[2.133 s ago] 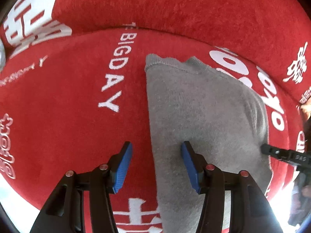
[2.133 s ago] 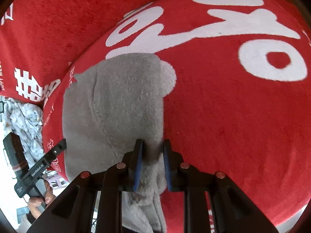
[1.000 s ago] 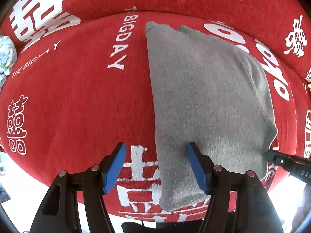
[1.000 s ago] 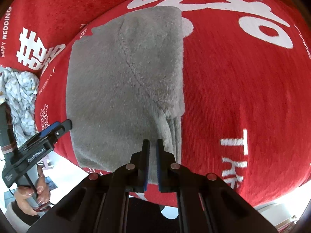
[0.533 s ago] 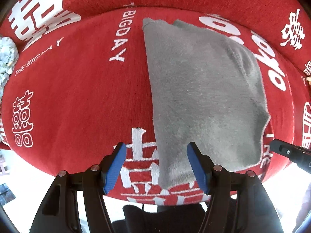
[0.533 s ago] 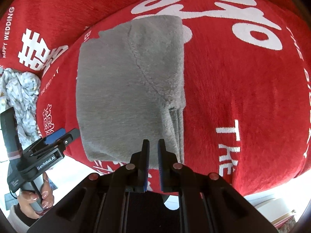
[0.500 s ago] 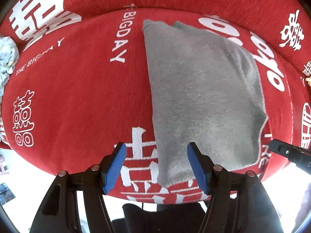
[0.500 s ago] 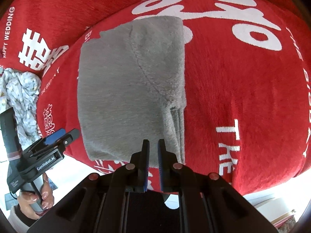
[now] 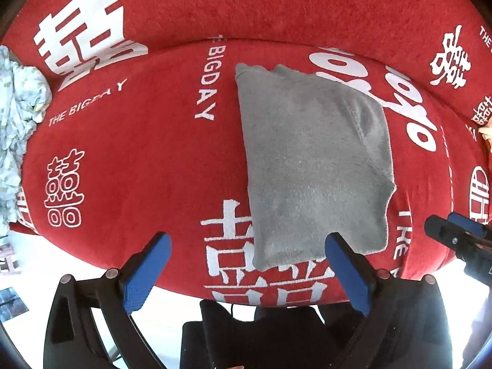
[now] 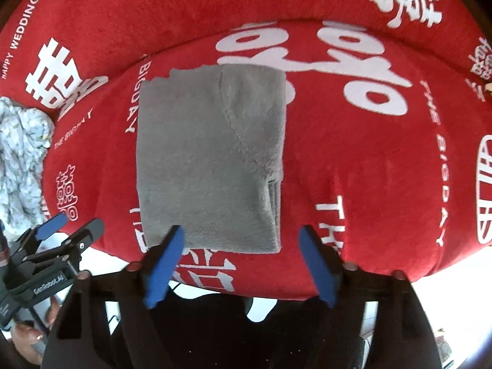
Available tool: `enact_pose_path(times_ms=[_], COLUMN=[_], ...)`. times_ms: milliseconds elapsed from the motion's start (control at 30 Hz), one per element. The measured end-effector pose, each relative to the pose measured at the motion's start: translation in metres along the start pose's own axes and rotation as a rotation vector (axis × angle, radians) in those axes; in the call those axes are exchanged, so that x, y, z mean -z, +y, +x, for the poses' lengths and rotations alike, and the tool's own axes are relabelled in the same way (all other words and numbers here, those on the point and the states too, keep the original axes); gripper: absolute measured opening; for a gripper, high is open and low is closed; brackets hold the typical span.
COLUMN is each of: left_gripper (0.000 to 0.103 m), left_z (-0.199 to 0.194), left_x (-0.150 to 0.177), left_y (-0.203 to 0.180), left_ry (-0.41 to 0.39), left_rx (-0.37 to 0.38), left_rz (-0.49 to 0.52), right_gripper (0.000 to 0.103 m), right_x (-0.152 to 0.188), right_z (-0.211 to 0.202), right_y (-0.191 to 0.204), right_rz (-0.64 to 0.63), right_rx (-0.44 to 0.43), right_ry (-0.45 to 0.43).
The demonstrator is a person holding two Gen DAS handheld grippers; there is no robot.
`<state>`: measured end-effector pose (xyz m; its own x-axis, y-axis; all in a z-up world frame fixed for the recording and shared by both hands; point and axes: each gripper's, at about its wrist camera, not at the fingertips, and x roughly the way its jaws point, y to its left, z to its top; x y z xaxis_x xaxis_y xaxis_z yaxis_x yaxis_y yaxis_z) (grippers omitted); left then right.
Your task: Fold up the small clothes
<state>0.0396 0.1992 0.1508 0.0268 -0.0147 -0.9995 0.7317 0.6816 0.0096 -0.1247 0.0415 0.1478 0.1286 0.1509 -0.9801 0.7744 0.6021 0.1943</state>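
A grey fleecy garment [image 9: 313, 166] lies folded flat in a rough rectangle on the red sofa seat [image 9: 138, 160]; it also shows in the right wrist view [image 10: 212, 156]. My left gripper [image 9: 247, 255] is open and empty, held back over the seat's front edge, its right finger near the garment's near corner. My right gripper [image 10: 241, 247] is open and empty, held just in front of the garment's near edge. The left gripper also shows at the lower left of the right wrist view [image 10: 69, 230], and the right gripper at the right edge of the left wrist view [image 9: 452, 227].
A crumpled pale patterned cloth [image 10: 21, 160] lies at the sofa's left end, also in the left wrist view [image 9: 18, 123]. The red backrest [image 9: 246, 3] rises behind the seat. A dark object [image 9: 261, 332] and light floor lie below the seat's front edge.
My right gripper let go of the garment's edge and opened wide. Both grippers pulled back toward the seat's front edge. The garment lies flat.
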Motion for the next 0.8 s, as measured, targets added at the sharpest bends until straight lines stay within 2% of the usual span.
enact_pose_path(times_ms=[133, 200, 233, 467, 700, 800], left_gripper=[0.1, 0.1, 0.1, 0.1, 0.1, 0.1], left_z=[-0.01, -0.015, -0.016, -0.027, -0.039, -0.041], left_x=[0.001, 0.002, 0.002, 0.007, 0.011, 0.011], left_y=[-0.002, -0.004, -0.004, -0.007, -0.004, -0.004], left_ry=[-0.016, -0.023, -0.023, -0.025, -0.037, -0.034], left_rx=[-0.02, -0.022, -0.022, -0.057, -0.05, -0.075], left_rz=[0.01, 0.017, 0.019, 0.022, 0.012, 0.019], right_gripper=[0.089, 0.101, 0.103, 0.103, 0.103, 0.103], right_x=[0.0, 0.001, 0.001, 0.005, 0.007, 0.009], right_z=[-0.009, -0.012, -0.015, -0.024, -0.036, -0.039], right_y=[0.004, 0.005, 0.005, 0.011, 0.021, 0.022], right_rz=[-0.004, 0.001, 0.006, 0.012, -0.006, -0.002], right_rx=[0.051, 0.064, 0.064, 0.068, 0.089, 0.09], right_ry=[-0.028, -0.037, -0.045, -0.056, -0.069, -0.07])
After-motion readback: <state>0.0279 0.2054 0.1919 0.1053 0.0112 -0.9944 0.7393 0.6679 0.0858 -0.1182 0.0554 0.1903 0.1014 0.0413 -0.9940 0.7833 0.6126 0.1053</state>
